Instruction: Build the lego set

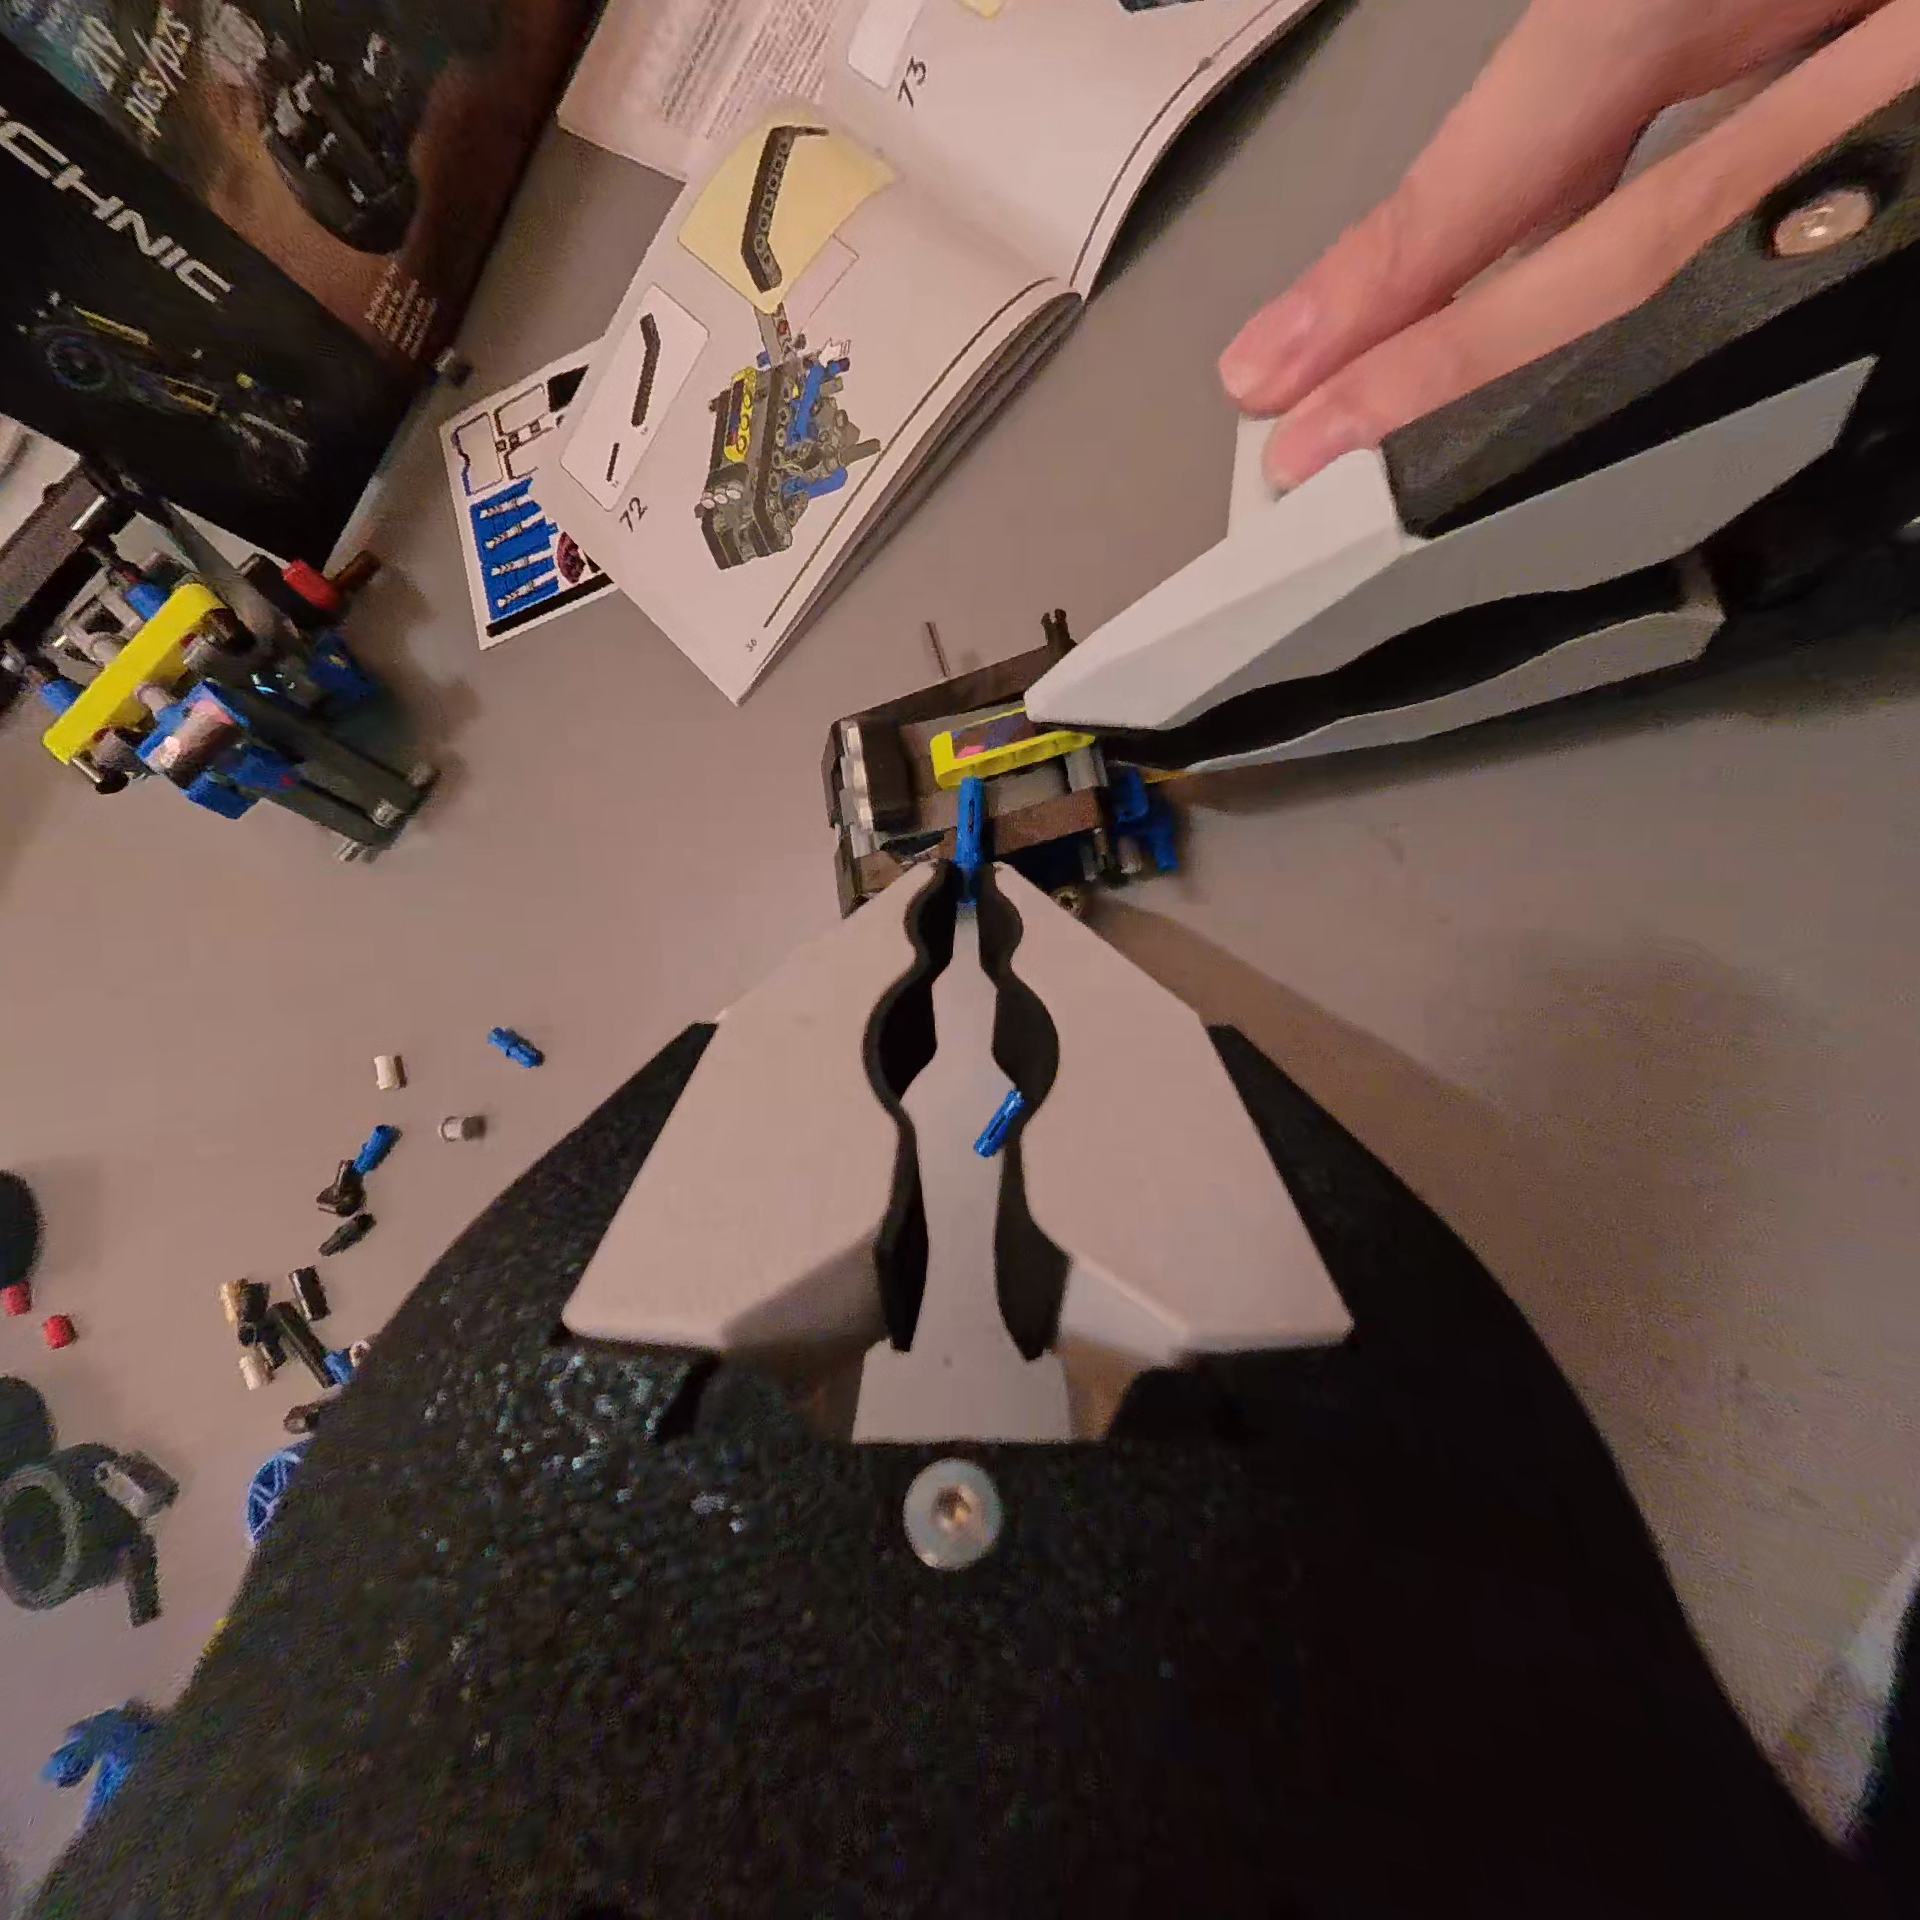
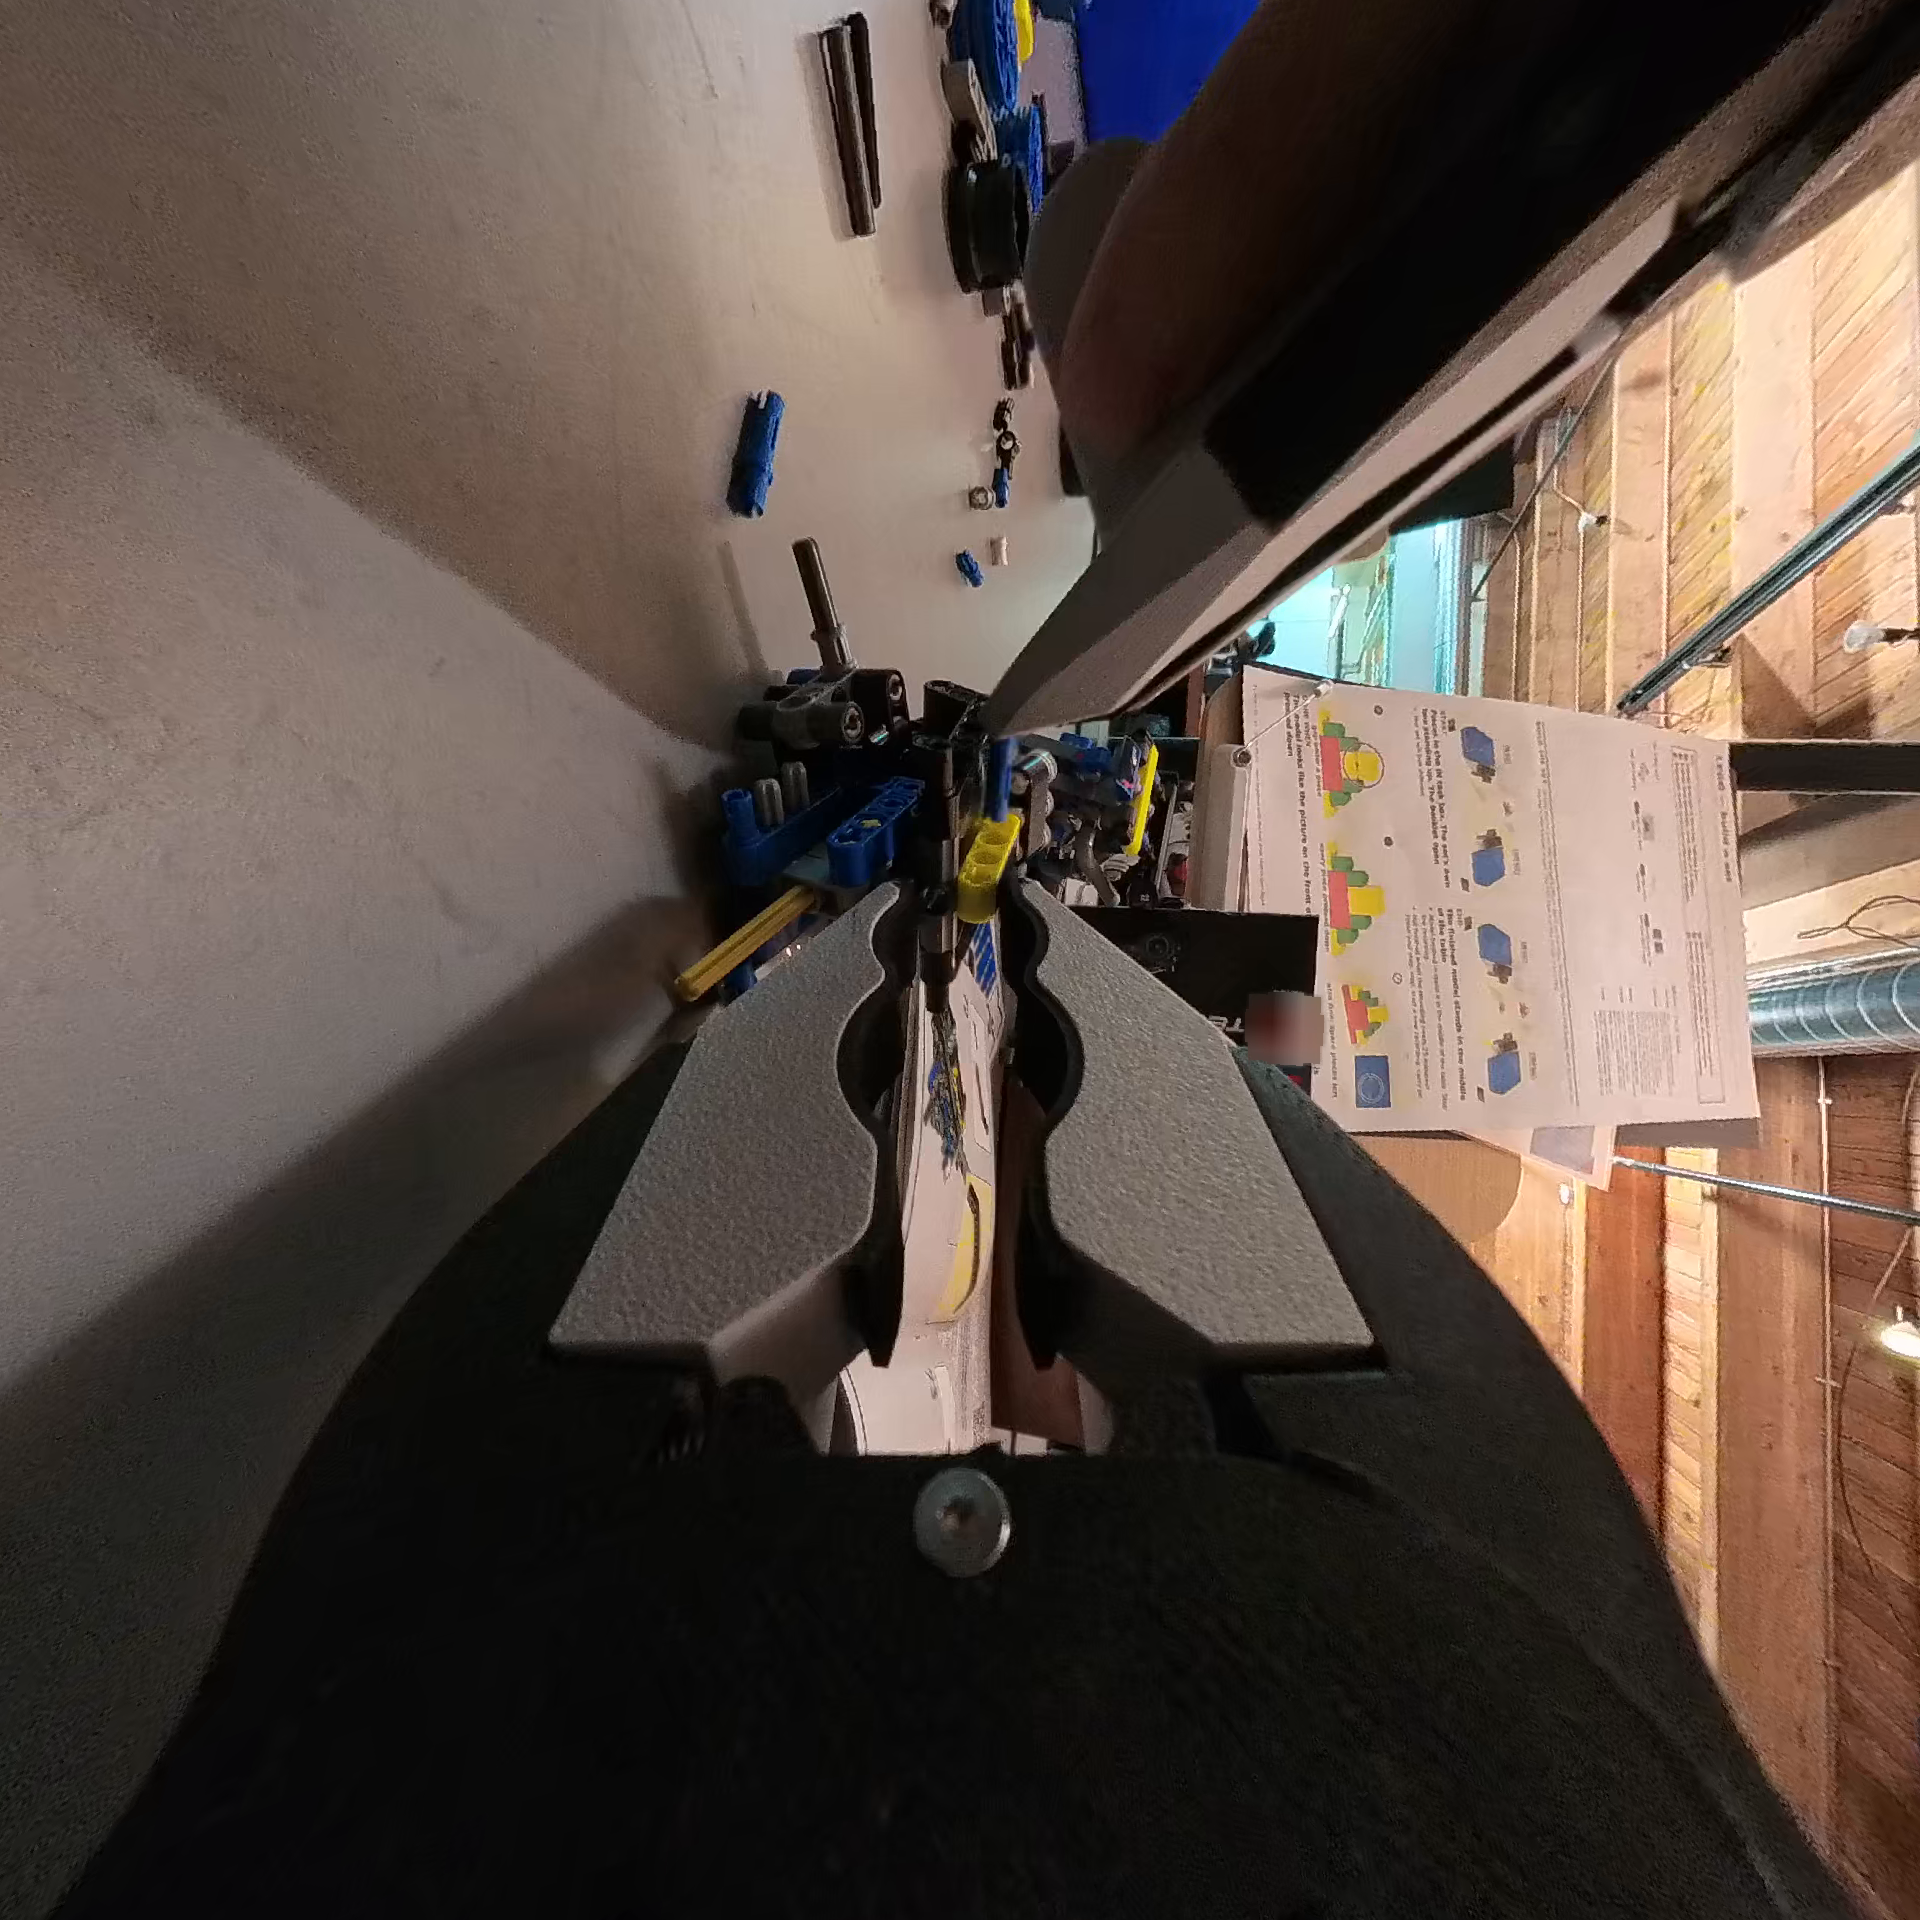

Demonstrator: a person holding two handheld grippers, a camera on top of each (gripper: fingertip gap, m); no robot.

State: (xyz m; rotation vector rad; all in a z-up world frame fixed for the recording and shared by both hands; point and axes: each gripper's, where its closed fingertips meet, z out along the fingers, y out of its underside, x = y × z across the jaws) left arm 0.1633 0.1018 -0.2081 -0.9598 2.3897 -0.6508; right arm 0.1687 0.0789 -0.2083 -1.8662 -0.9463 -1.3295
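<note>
A small brick assembly (image 1: 987, 800) of black, grey and blue parts with a yellow beam (image 1: 1008, 753) on top sits on the grey table (image 1: 1455, 1039). My left gripper (image 1: 966, 883) is shut on a blue pin (image 1: 969, 831), whose far end meets the yellow beam. My right gripper (image 1: 1060, 727) comes in from the upper right, with a hand (image 1: 1455, 312) on it. In the right wrist view my right gripper (image 2: 956, 894) is shut on the assembly's edge, with the yellow beam (image 2: 987, 852) and a black beam between its pads. The left gripper's fingertip (image 2: 1039, 696) and blue pin (image 2: 1000, 779) show just beyond.
An open instruction booklet (image 1: 883, 312), a sticker sheet (image 1: 520, 520) and a dark box (image 1: 187, 260) lie at the back left. A second sub-assembly (image 1: 208, 707) stands at the left. Loose pins and small parts (image 1: 353, 1195) and tyres (image 1: 62, 1527) lie at the lower left. My two grippers' fingertips are within a few centimetres of each other.
</note>
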